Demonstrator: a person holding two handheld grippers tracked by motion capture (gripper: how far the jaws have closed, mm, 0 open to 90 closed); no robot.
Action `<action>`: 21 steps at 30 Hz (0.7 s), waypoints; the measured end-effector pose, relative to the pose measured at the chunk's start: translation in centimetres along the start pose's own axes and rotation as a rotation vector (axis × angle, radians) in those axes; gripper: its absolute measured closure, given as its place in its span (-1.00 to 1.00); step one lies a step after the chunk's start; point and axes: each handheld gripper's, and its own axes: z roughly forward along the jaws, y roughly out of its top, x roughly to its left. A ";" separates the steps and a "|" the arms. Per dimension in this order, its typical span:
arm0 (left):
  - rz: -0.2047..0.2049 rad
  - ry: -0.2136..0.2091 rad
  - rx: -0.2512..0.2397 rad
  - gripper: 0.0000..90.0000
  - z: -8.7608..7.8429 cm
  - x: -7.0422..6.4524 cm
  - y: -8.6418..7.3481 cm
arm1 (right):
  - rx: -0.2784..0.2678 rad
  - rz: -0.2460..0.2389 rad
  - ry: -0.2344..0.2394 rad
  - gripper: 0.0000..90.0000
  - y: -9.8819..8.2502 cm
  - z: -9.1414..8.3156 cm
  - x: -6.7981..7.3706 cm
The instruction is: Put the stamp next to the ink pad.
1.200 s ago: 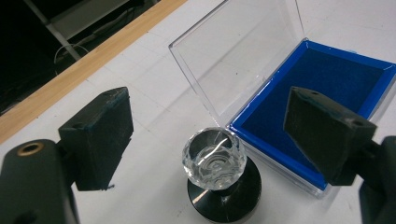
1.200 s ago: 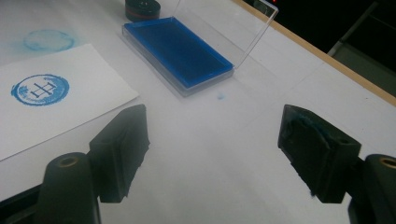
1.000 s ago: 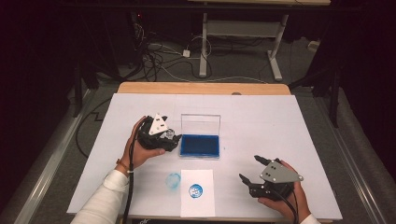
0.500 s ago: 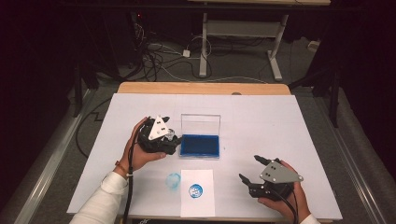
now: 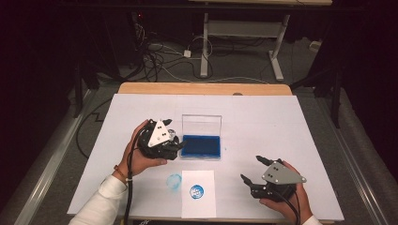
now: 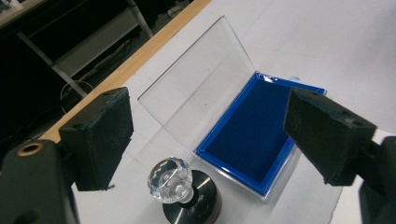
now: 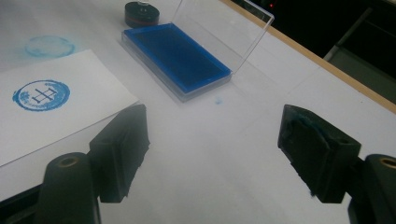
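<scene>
Left claw (image 5: 174, 146) lifted off stamp (image 6: 180, 189), white table (image 5: 281, 126), dark room

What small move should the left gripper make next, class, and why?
Probably lift clear of the stamp. The left gripper has open jaws with the stamp standing free between them beside the ink pad, and the paper already bears a blue print, so the stamping looks done.

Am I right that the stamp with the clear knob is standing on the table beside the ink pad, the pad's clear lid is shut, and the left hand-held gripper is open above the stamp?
One detail is off: the clear lid is not shut. The left gripper view shows it raised, with the blue ink pad exposed. The stamp does stand on the table beside the pad, and the left hand-held gripper is open above it.
</scene>
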 end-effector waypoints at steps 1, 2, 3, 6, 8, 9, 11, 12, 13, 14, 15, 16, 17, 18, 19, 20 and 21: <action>0.002 -0.001 -0.004 -0.66 -0.1 -0.1 0.1 | 0.000 0.000 0.000 -0.45 0.0 0.0 0.0; 0.006 -0.002 -0.007 -0.66 -0.2 -0.2 0.1 | -0.001 0.000 -0.001 -0.45 0.0 0.0 0.0; 0.009 -0.002 -0.009 -0.66 -0.3 -0.3 0.2 | -0.002 0.001 -0.001 -0.45 0.0 -0.1 0.0; 0.023 -0.004 -0.020 -0.66 -0.7 -0.7 0.4 | -0.004 0.001 -0.003 -0.45 0.0 -0.1 0.0; 0.028 -0.009 -0.028 -0.66 -0.9 -0.9 0.5 | -0.006 0.002 -0.005 -0.45 0.0 -0.1 -0.1; 0.035 -0.010 -0.029 -0.66 -1.1 -1.0 0.6 | -0.007 0.002 -0.004 -0.45 0.0 -0.2 -0.1; 0.040 -0.011 -0.033 -0.66 -1.3 -1.2 0.6 | -0.007 0.002 -0.006 -0.45 0.0 -0.2 -0.1; 0.041 -0.012 -0.039 -0.66 -1.5 -1.3 0.7 | -0.008 0.002 -0.006 -0.45 0.1 -0.2 -0.1; 0.044 -0.011 -0.042 -0.66 -1.6 -1.4 0.7 | -0.009 0.002 -0.007 -0.45 0.1 -0.2 -0.1; 0.047 -0.007 -0.044 -0.66 -1.7 -1.4 0.7 | -0.010 0.003 -0.006 -0.45 0.1 -0.2 -0.1; 0.047 -0.006 -0.049 -0.66 -1.9 -1.5 0.7 | -0.009 0.002 -0.007 -0.45 0.1 -0.3 -0.1; 0.048 -0.009 -0.053 -0.66 -2.0 -1.5 0.7 | -0.010 0.002 -0.008 -0.45 0.1 -0.3 -0.1; 0.050 -0.005 -0.058 -0.66 -2.2 -1.6 0.7 | -0.011 0.003 -0.008 -0.45 0.1 -0.3 -0.1; 0.054 -0.003 -0.060 -0.66 -2.3 -1.7 0.7 | -0.012 0.002 -0.007 -0.45 0.1 -0.3 -0.1; 0.055 -0.002 -0.062 -0.66 -2.4 -1.7 0.7 | -0.012 0.000 -0.007 -0.45 0.1 -0.3 0.0; 0.055 -0.003 -0.066 -0.66 -2.5 -1.8 0.7 | -0.012 0.001 -0.008 -0.45 0.1 -0.3 0.0; 0.057 -0.003 -0.066 -0.66 -2.6 -1.8 0.7 | -0.012 0.000 -0.009 -0.45 0.1 -0.3 0.0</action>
